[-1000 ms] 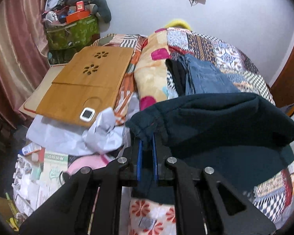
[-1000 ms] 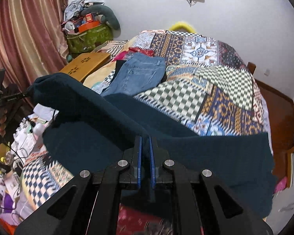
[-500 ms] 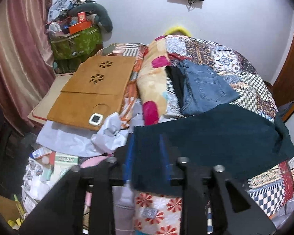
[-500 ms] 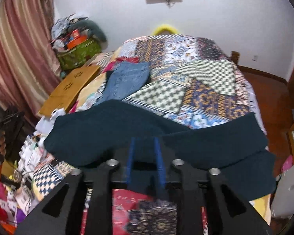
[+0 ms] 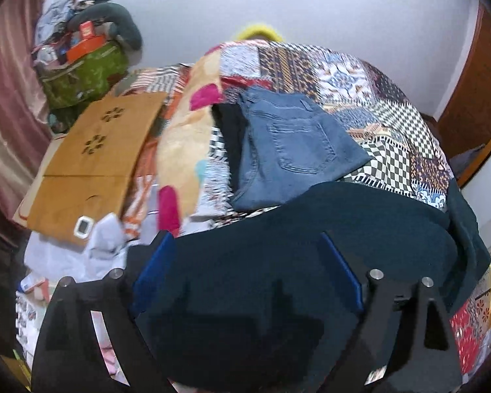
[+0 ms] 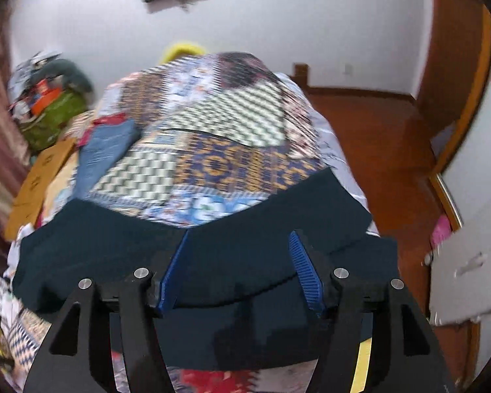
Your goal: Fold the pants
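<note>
Dark teal pants (image 5: 327, 239) lie folded across the near end of the bed, spread wide in the right wrist view (image 6: 114, 245). My left gripper (image 5: 245, 245) hovers over their left part, its jaws opening and wide apart, with cloth beneath them but not pinched. My right gripper (image 6: 240, 245) is over the middle of the pants, jaws also opening, its blue pads (image 6: 306, 271) clear of the fabric.
Folded blue jeans (image 5: 288, 150) rest further up the patchwork bedspread (image 6: 212, 150). A wooden lap desk (image 5: 91, 157) and cluttered papers sit left of the bed. A green bag (image 5: 81, 72) stands in the corner. Wooden floor (image 6: 376, 137) lies right of the bed.
Both grippers let go of the pants and opened. The raised fabric dropped flat onto the bed. Both views shifted, and the right one rolled.
</note>
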